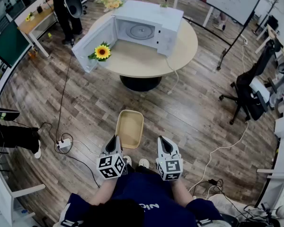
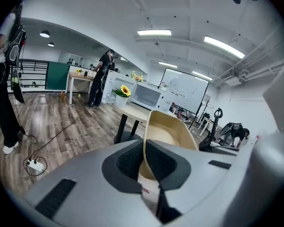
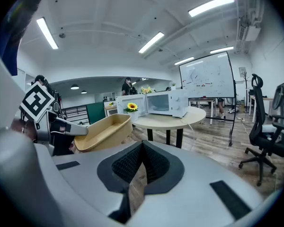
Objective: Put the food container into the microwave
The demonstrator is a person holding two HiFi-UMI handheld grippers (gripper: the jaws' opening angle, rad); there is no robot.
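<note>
**A:** Start at your left. What has that claw got?

**B:** My left gripper [image 1: 114,141] is pinched nearly closed on the food container [image 1: 129,128], a shallow tan tray. I have it by the rim at its near left corner. The thin wall stands between my pads, and the tray juts out ahead of me above the wood floor [image 1: 85,103].

**A:** And the other claw?

**B:** My right gripper [image 3: 142,148] is just right of the tray and apart from it. Its jaws are pressed together with nothing between them.

**A:** Where's the microwave?

**B:** The microwave [image 1: 149,26] is well ahead of me on the round table [image 1: 146,60]. Its door [image 1: 92,44] hangs open to the left, and a sunflower [image 1: 102,51] sits right beside the door. The white box stands to the right of both, with the turntable showing inside.
</note>
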